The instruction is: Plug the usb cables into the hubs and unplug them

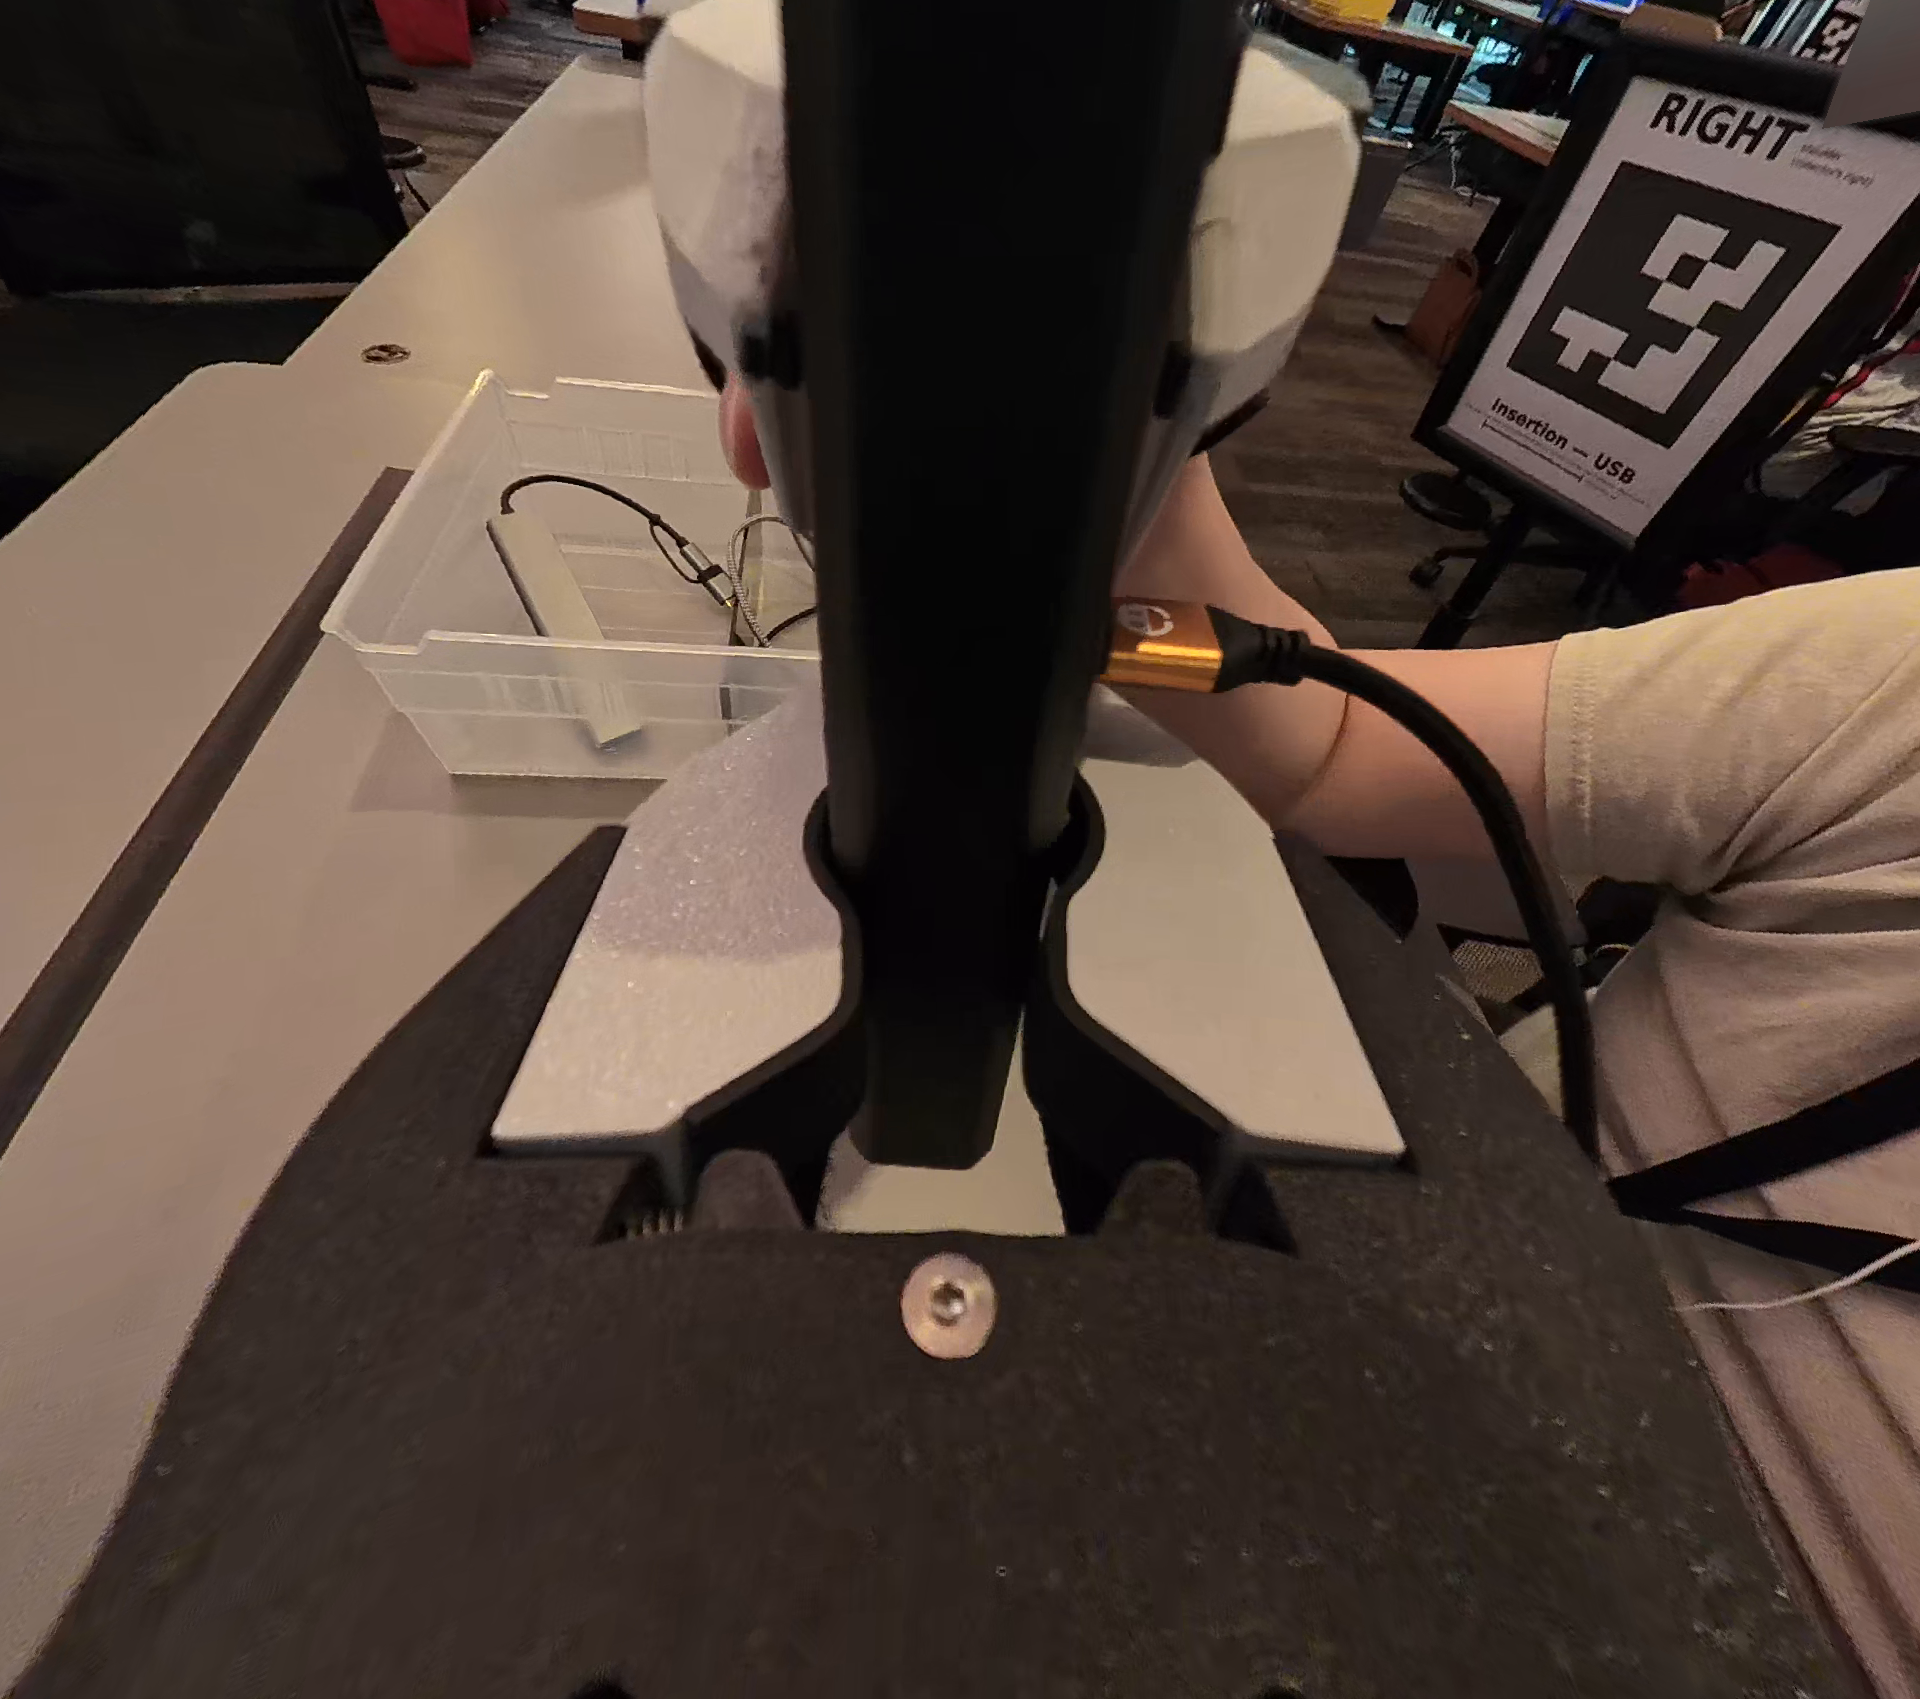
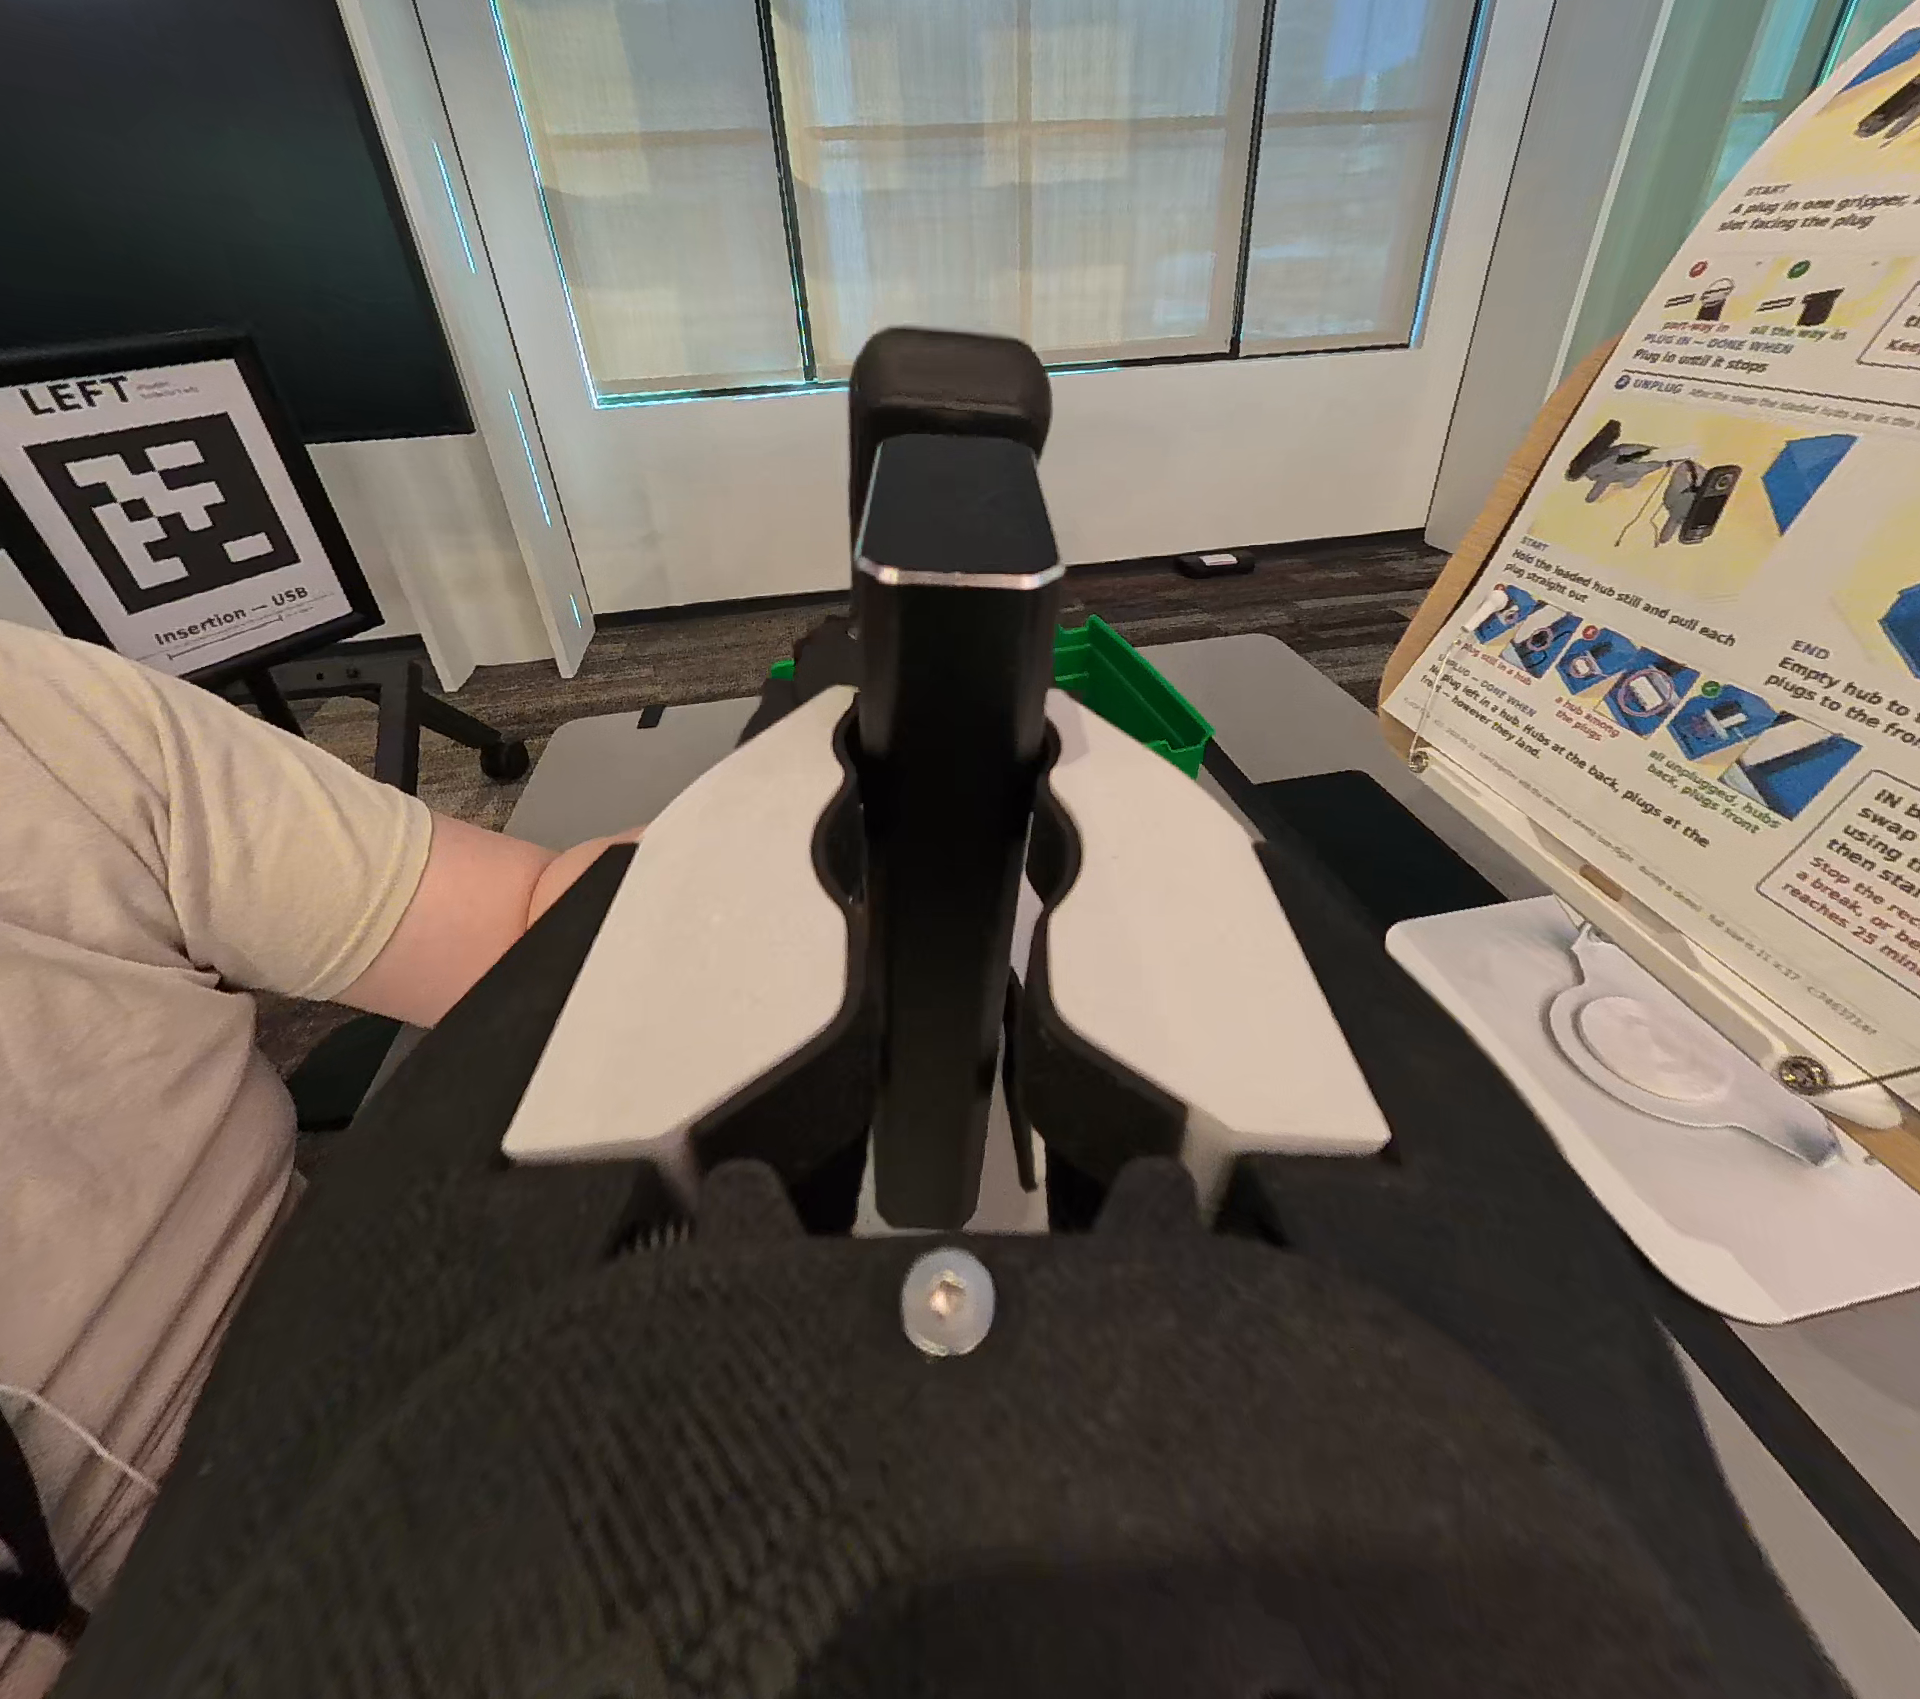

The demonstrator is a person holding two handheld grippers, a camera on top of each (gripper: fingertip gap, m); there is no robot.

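nearest us, the left hand-held gripper (image 1: 940, 974) is clamped narrow on a tall black hub (image 1: 966, 402); an orange-collared usb plug (image 1: 1158, 647) sits in its right side, black cable (image 1: 1496, 818) drooping away. the right hand-held gripper (image 2: 951, 943) likewise pinches a black hub (image 2: 951, 714), upright. a clear bin (image 1: 488, 662) on the counter (image 1: 208, 818) holds a grey hub and cables. we judge the hubs rigid, smooth and light, the cable limp: take the plug by its metal collar, never the cord.
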